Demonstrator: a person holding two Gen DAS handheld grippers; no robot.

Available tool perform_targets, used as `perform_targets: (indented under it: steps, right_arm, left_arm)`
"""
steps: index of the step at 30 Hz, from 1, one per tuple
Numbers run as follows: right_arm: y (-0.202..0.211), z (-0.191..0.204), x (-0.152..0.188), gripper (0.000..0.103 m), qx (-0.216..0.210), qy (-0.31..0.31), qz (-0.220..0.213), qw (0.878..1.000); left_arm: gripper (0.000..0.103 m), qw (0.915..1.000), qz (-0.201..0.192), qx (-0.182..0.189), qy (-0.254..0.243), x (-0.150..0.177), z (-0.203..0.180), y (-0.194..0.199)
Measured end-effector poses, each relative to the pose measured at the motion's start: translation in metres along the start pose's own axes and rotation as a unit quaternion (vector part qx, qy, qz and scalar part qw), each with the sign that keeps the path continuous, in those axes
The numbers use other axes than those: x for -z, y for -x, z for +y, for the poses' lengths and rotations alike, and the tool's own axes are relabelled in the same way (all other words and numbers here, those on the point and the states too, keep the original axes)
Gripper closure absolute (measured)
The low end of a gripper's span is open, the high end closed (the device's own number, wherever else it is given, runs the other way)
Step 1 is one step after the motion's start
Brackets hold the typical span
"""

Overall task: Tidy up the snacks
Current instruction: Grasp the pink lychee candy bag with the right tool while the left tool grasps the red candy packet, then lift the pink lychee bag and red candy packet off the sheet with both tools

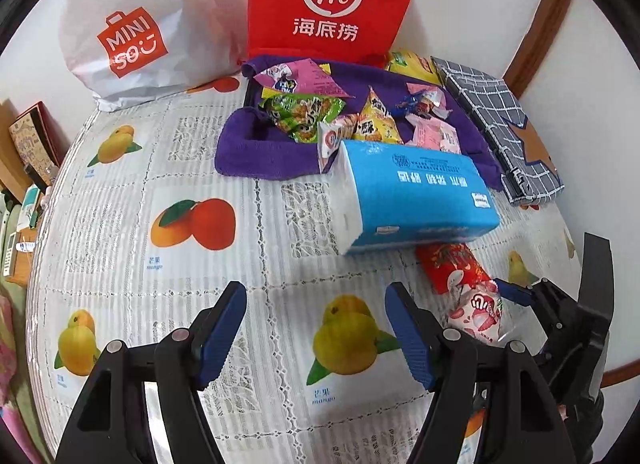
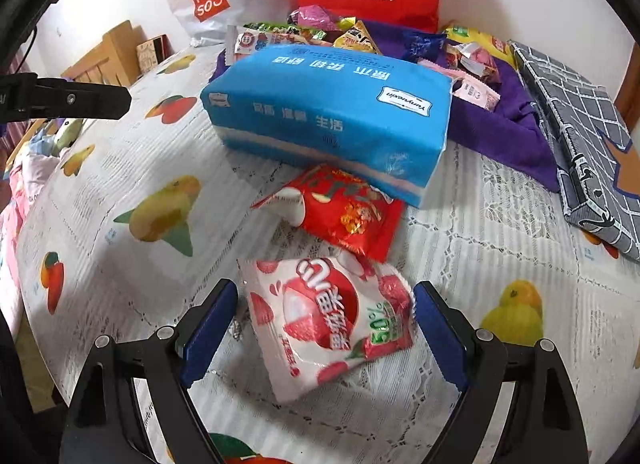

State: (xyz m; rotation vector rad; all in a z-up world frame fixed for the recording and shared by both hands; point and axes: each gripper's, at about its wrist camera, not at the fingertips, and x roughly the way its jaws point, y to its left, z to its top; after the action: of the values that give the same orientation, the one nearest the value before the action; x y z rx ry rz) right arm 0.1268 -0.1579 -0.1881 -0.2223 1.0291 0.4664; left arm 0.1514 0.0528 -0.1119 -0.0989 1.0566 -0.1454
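Note:
A white and pink lychee snack packet (image 2: 328,324) lies on the fruit-print tablecloth between the open fingers of my right gripper (image 2: 324,336), untouched by either pad. It also shows in the left wrist view (image 1: 478,314). A red snack packet (image 2: 344,210) lies just beyond it, against a blue tissue pack (image 2: 328,112). Several snacks (image 1: 344,112) are piled on a purple towel (image 1: 248,152) behind the tissue pack. My left gripper (image 1: 316,328) is open and empty over the cloth, left of the right gripper (image 1: 532,300).
A white Miniso bag (image 1: 132,32) and a red Haidilao bag (image 1: 328,0) stand at the back against the wall. A folded grey checked fabric box (image 1: 500,124) lies at the right. The table's left edge drops to furniture (image 1: 28,152).

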Motion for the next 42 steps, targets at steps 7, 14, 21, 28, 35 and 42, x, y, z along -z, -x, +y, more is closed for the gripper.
perform_targets:
  steps: [7, 14, 21, 28, 35, 42]
  right_arm:
    - [0.005, -0.005, 0.005, 0.033, 0.006, -0.013, -0.016, 1.000]
    - [0.020, -0.017, 0.018, 0.039, 0.002, -0.040, -0.023, 0.999]
    - [0.039, -0.042, 0.034, 0.039, 0.023, -0.081, -0.036, 0.996]
    - [0.057, -0.075, 0.053, 0.039, 0.058, -0.111, -0.051, 0.991]
    - [0.065, -0.100, 0.068, 0.039, 0.042, -0.151, -0.056, 0.986]
    - [0.065, -0.111, 0.070, 0.039, 0.065, -0.163, -0.057, 0.983]
  left_arm:
    - [0.033, 0.9999, 0.012, 0.004, -0.008, 0.009, -0.008, -0.006]
    - [0.033, 0.9992, 0.025, 0.021, -0.023, 0.012, -0.035, -0.019]
    - [0.033, 0.9965, 0.051, 0.053, -0.040, 0.014, -0.073, -0.046]
    - [0.033, 0.9927, 0.072, 0.094, -0.023, 0.014, -0.099, -0.077]
    - [0.024, 0.9969, 0.044, 0.059, -0.028, 0.008, -0.124, -0.086]
    - [0.025, 0.9958, 0.002, -0.060, -0.069, 0.011, -0.156, -0.100]
